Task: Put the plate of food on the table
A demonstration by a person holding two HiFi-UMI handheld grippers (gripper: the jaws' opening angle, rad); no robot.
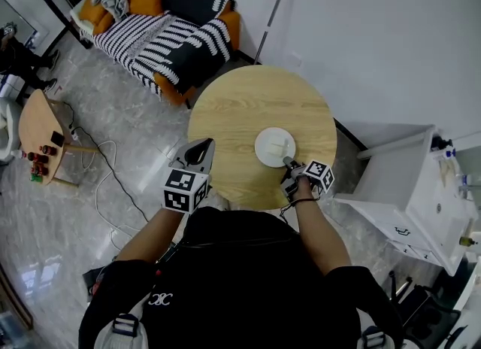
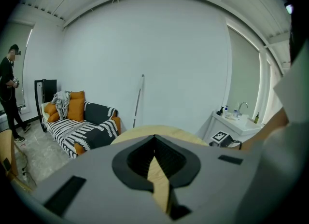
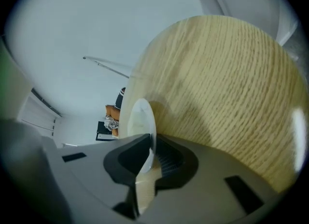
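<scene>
While the right gripper (image 1: pixel 285 162) (image 3: pixel 147 150) pinches the near rim of the white plate (image 1: pixel 269 144) (image 3: pixel 137 117), this plate with a pale piece of food (image 1: pixel 282 147) is at the near right part of the round wooden table (image 1: pixel 225 107); if it rests there, I cannot tell. The left gripper (image 1: pixel 201 148) (image 2: pixel 154 143) hangs at the table's near edge, jaws together and empty. Each gripper carries a cube (image 1: pixel 184 189) with black-and-white square markers; the white logo (image 1: pixel 159 298) on the person's black shirt (image 1: pixel 248 280) is too small to read.

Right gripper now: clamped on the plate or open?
Shut on the plate: the right gripper view shows the plate's white rim pinched between the jaws of the right gripper.
</scene>
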